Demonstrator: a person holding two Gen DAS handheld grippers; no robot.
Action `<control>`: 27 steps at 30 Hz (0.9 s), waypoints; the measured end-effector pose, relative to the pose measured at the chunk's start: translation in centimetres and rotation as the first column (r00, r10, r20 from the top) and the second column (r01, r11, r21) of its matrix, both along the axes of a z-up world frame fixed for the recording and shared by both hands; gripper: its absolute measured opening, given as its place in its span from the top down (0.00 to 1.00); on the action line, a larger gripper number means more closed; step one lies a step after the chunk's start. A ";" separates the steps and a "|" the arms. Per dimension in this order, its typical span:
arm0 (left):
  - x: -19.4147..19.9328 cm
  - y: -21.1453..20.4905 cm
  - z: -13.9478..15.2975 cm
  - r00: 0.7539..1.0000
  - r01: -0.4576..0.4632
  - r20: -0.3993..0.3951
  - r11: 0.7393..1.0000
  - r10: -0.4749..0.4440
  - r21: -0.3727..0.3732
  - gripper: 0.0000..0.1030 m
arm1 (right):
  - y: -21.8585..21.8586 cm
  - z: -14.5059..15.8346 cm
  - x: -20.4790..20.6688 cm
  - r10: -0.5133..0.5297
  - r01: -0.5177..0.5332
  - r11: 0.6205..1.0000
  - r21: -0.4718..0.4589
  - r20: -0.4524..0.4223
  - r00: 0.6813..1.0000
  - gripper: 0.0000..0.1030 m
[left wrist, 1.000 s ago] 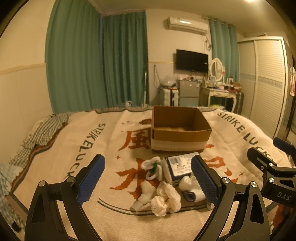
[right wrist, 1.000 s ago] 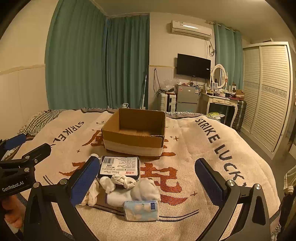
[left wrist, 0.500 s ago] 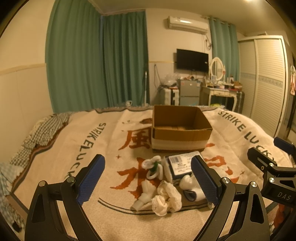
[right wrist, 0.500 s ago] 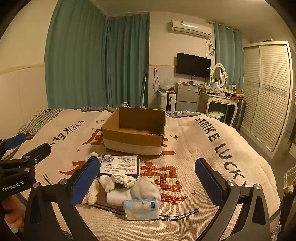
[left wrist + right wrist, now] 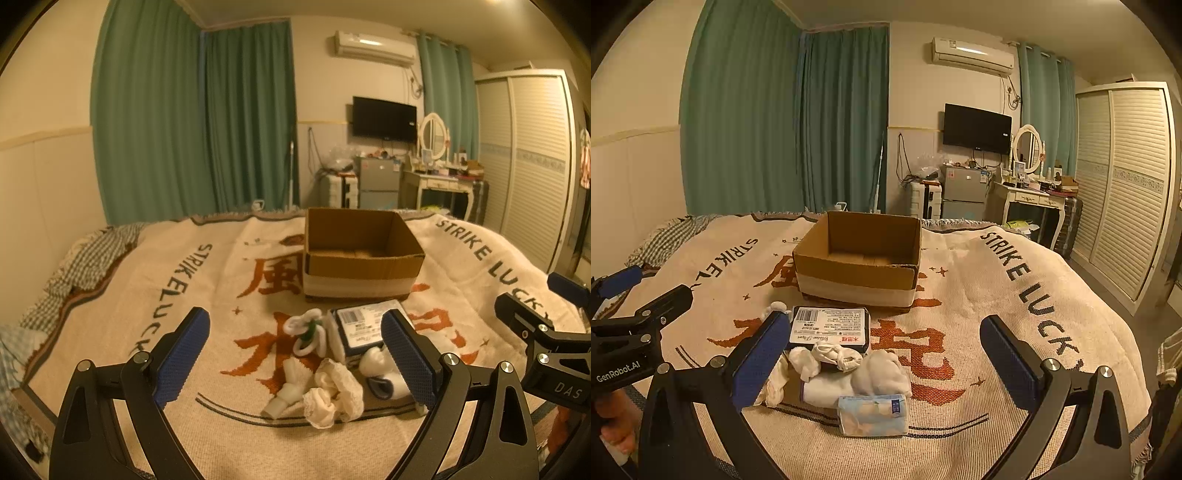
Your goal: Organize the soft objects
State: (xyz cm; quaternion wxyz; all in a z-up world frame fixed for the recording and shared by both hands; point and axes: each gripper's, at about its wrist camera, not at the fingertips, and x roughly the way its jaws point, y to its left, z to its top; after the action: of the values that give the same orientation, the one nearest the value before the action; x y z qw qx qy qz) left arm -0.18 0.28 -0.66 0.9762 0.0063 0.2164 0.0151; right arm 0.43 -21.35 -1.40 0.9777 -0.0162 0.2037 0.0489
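Nothing moved — both grippers, left gripper [image 5: 295, 354] and right gripper [image 5: 886, 354], gape above the soft pile [image 5: 846, 369].

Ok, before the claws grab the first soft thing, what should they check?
1. Cardboard box open on top, nothing seen inside: ok.
2. Left claw open, holding nothing: ok.
3. Right claw open, holding nothing: ok.
4. Tissue pack lies nearest, apart from the box: ok.
5. White socks sit bunched together, touching; grabbing just one: cannot tell.
6. Lace scrunchie lies at the pile's edge, uncovered: ok.
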 end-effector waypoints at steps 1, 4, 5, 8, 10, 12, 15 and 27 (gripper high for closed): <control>0.0 0.0 0.0 1.000 0.001 0.001 1.000 -0.001 0.000 0.07 | 0.0 -0.1 -0.1 0.000 0.000 1.000 0.000 0.000 1.000 0.00; 0.0 0.0 0.0 1.000 0.000 0.002 1.000 0.000 0.003 0.07 | 0.0 0.0 0.0 0.001 -0.001 1.000 0.001 0.000 1.000 0.00; -0.1 0.0 0.0 1.000 0.000 0.003 1.000 0.000 0.003 0.07 | 0.0 0.0 0.0 0.000 0.000 1.000 0.000 0.000 1.000 0.00; -0.1 0.0 0.0 1.000 -0.001 0.002 1.000 0.001 0.003 0.07 | 0.0 -0.1 0.0 0.000 0.000 1.000 0.000 0.001 1.000 0.00; -0.1 0.0 0.0 1.000 -0.001 0.003 1.000 0.001 0.004 0.07 | 0.0 0.1 -0.1 -0.001 0.001 1.000 -0.001 0.000 1.000 0.00; -0.1 0.0 0.1 1.000 -0.001 0.003 1.000 0.001 0.004 0.07 | 0.0 0.2 -0.2 -0.002 0.002 1.000 0.000 0.000 1.000 0.00; -0.1 0.0 0.1 1.000 -0.001 0.001 1.000 0.001 0.003 0.07 | 0.0 0.2 -0.2 -0.002 0.002 1.000 -0.001 0.000 1.000 0.00; -0.8 -0.2 1.3 1.000 0.004 0.016 1.000 -0.004 -0.014 0.07 | -0.1 1.5 -1.0 -0.017 0.017 1.000 -0.014 0.006 1.000 0.00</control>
State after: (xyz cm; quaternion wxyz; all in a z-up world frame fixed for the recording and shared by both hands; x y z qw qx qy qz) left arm -0.94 0.08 0.69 0.9780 -0.0002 0.2085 0.0116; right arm -0.54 -21.48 0.11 0.9785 -0.0214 0.2013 0.0389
